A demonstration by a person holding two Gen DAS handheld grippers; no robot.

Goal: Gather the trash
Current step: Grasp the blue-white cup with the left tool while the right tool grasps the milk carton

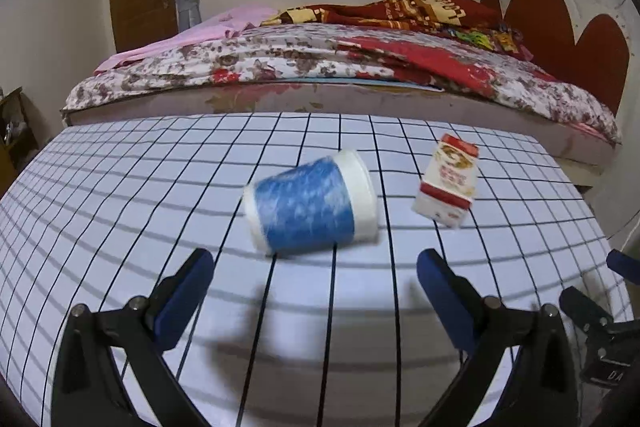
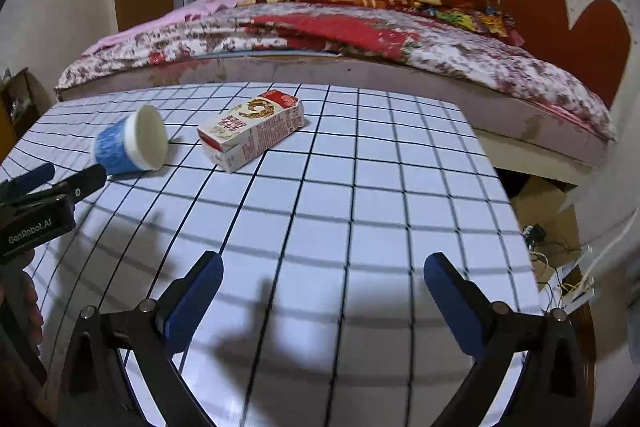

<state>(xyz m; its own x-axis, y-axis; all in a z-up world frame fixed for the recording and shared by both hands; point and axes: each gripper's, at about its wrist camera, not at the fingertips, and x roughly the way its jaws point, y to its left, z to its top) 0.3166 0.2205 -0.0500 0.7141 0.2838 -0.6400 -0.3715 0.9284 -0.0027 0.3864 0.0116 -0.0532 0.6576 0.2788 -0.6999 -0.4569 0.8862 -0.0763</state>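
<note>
We hold 2 tools wide apart and empty above a checked worktop (image 2: 360,187). Our left tool (image 1: 316,267) faces a blue cup (image 1: 310,201) lying on its side, seemingly lined up to grasp; our right tool (image 2: 324,271) hangs back from the toppled carton (image 2: 252,131) beside it.

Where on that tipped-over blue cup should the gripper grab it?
Probably across its blue middle. The cup lies on its side on the grid table, straight ahead of the open left gripper. Coming from the near side, one finger goes past the white rim end, one past the base, so it shouldn't roll away.
</note>
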